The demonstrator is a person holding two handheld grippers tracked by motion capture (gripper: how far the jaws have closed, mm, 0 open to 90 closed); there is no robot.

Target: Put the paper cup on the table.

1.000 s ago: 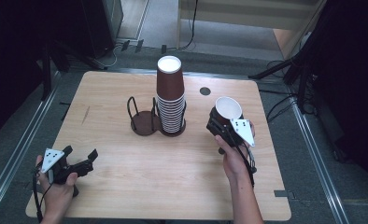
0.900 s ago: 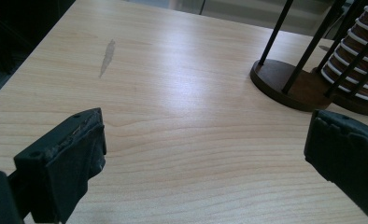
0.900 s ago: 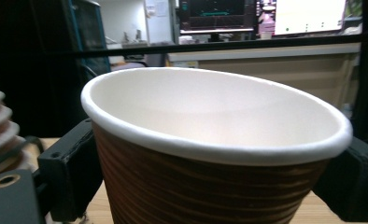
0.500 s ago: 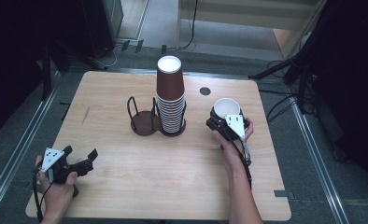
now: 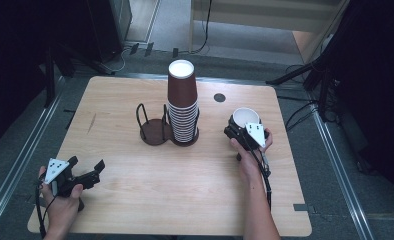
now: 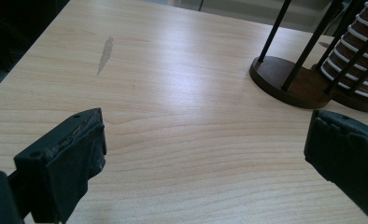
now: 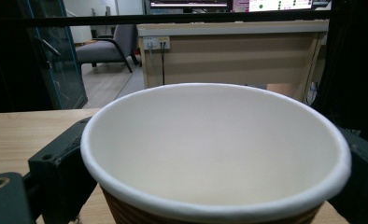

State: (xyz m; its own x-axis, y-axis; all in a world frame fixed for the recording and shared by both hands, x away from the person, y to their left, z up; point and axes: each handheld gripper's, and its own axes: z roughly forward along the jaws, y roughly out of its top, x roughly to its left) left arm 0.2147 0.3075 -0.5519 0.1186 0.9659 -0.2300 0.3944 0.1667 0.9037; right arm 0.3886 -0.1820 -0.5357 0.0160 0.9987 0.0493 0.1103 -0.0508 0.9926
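A tall stack of brown paper cups (image 5: pixel 182 102) stands upside down in a dark wire-post holder (image 5: pixel 155 131) at the table's middle. My right gripper (image 5: pixel 241 127) is shut on a single upright brown cup (image 5: pixel 245 117) with a white inside, right of the stack. In the right gripper view that cup (image 7: pixel 215 154) sits between the two black jaws, its mouth open upward. My left gripper (image 5: pixel 87 172) rests near the table's front left corner, open with nothing between its fingers (image 6: pixel 63 158). The holder's empty base (image 6: pixel 289 84) and the stack's lower cups (image 6: pixel 355 70) lie ahead of it.
The wooden table (image 5: pixel 125 200) has a round cable hole (image 5: pixel 219 97) behind the single cup and a grey smear (image 6: pixel 105 53) at its left. Metal floor rails (image 5: pixel 335 165) run along both sides. A desk and chair (image 7: pixel 107 49) stand beyond the far edge.
My right gripper with the cup has come slightly lower and nearer the table, turning a little. The left gripper has stayed in place.
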